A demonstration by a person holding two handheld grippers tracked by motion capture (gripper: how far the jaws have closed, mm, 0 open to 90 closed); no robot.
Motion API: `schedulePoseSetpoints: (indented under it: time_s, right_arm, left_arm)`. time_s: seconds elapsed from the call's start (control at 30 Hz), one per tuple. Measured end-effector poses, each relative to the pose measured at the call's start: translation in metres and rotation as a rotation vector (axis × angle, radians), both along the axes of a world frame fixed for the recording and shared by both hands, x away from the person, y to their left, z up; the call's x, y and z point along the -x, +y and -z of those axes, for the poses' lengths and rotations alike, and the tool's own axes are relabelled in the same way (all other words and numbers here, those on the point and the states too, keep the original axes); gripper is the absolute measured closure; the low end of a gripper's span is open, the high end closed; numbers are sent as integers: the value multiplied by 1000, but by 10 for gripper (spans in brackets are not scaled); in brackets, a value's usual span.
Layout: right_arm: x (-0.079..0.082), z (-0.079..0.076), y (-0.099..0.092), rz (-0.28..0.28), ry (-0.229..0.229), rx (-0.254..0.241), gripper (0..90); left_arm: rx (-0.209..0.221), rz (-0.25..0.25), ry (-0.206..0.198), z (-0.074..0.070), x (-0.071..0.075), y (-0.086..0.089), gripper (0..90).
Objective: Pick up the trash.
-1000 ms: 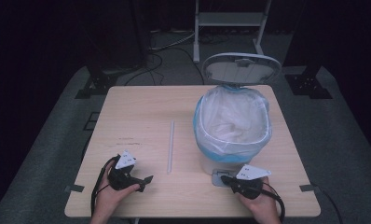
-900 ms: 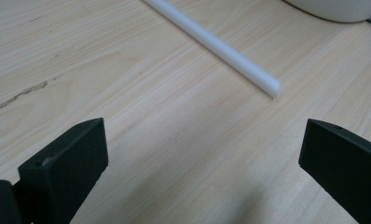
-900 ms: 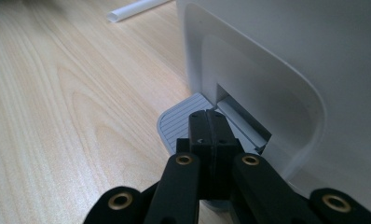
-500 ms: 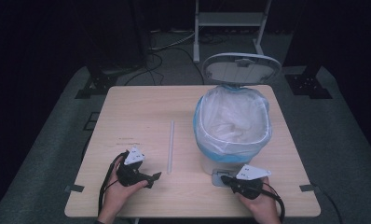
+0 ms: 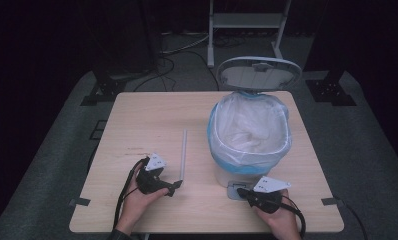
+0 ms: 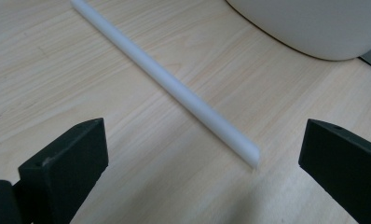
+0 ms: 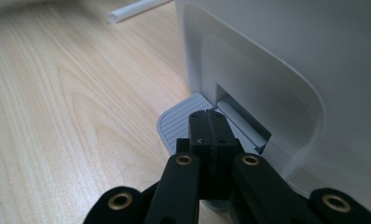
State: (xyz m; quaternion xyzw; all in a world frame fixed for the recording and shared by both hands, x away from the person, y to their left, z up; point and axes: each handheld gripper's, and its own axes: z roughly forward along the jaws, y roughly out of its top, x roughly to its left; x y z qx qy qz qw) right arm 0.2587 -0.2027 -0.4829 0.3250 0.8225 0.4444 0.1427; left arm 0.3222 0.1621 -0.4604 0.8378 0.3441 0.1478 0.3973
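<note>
Right now, left tongs [image 5: 173, 188] spread wide apart, empty, low over the pale wooden tabletop [image 5: 137, 120], just short of the near end of the long thin white plastic tube [image 5: 184, 152]. Tube lying flat, long axis running near to far, just left of the white pedal bin lined with a blue-edged clear bag [image 5: 249, 135]; seen along the left tongs as a diagonal, cut end [image 6: 252, 157] between the two black jaws but untouched. Right tongs [image 7: 210, 122] pressed together on the bin's ribbed grey foot pedal [image 7: 174, 123], lid [image 5: 259, 72] standing up. Left hand plainly nearer the tube, so likely a short push forward before closing across its width.
</note>
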Motion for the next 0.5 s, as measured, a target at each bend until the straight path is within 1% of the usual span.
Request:
schedulePoseSetpoints:
  time_s: [0.17,0.2,0.23,0.27,0.33,0.5]
  right_arm:
    - [0,0,0,0,2,-2,900]
    - [0,0,0,0,2,-2,900]
    - [0,0,0,0,3,-3,900]
    - [0,0,0,0,3,-3,900]
    - [0,0,0,0,5,-3,900]
    - [0,0,0,-1,8,-4,900]
  left_arm:
    - [2,2,0,4,-9,-9,4]
    - [-2,1,1,5,-10,-10,4]
    - [-2,-7,-2,6,-12,-12,18]
    - [-13,-17,-9,7,-13,-13,41]
    - [-11,-18,-11,8,-16,-15,44]
    - [-28,-28,-18,13,-22,-20,45]
